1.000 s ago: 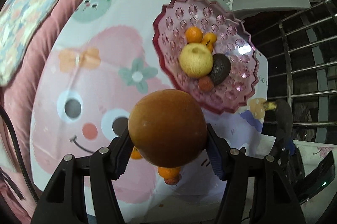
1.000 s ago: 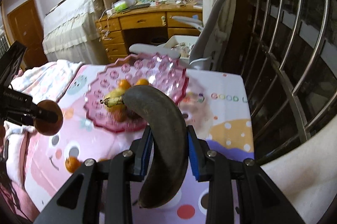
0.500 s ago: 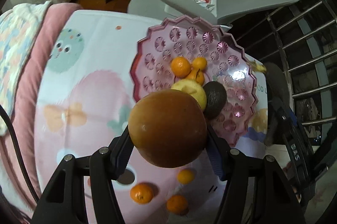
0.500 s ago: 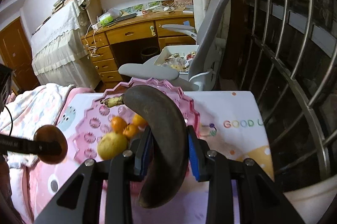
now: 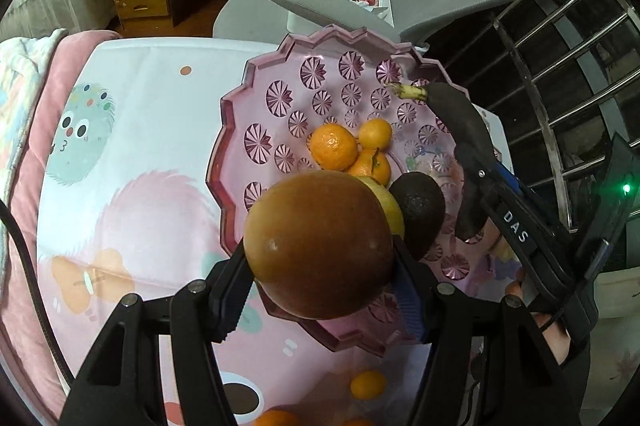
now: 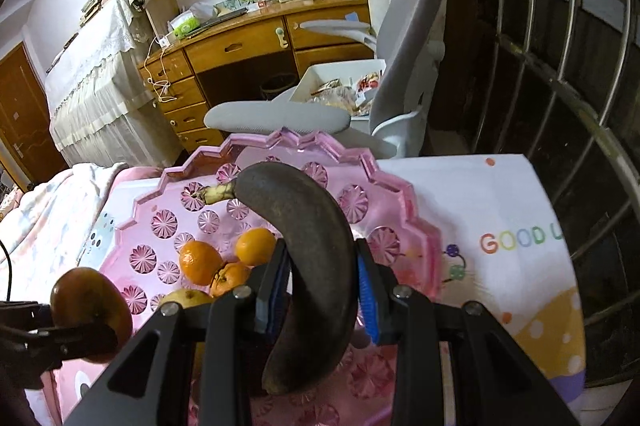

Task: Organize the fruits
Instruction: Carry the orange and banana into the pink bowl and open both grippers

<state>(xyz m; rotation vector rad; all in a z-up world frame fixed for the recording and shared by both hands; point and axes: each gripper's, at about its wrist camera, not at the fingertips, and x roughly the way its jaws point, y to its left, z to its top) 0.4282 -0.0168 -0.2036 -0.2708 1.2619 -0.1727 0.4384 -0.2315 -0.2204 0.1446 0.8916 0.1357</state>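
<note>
Left wrist view shows the left gripper (image 5: 320, 266) clamped on a round brown fruit (image 5: 318, 244), held over the near edge of the pink plastic fruit tray (image 5: 256, 97). In the tray lie three mandarins (image 5: 334, 151) close together, a yellow pear (image 5: 390, 205) partly hidden behind the brown fruit, and a dark avocado (image 5: 420, 209) touching the pear. More mandarins (image 5: 368, 384) lie outside the tray on the cartoon-printed sheet (image 5: 140, 129).

Right wrist view shows the right gripper (image 6: 322, 290) grasping a blackened banana (image 6: 308, 250) at its middle, over the right part of the tray (image 6: 400, 193); the pale stem (image 6: 218, 191) points left. The brown fruit (image 6: 90, 312) is at the left edge, beside the tray. Beyond the bed stand a grey office chair (image 6: 404, 73) and a wooden desk (image 6: 256, 41).
</note>
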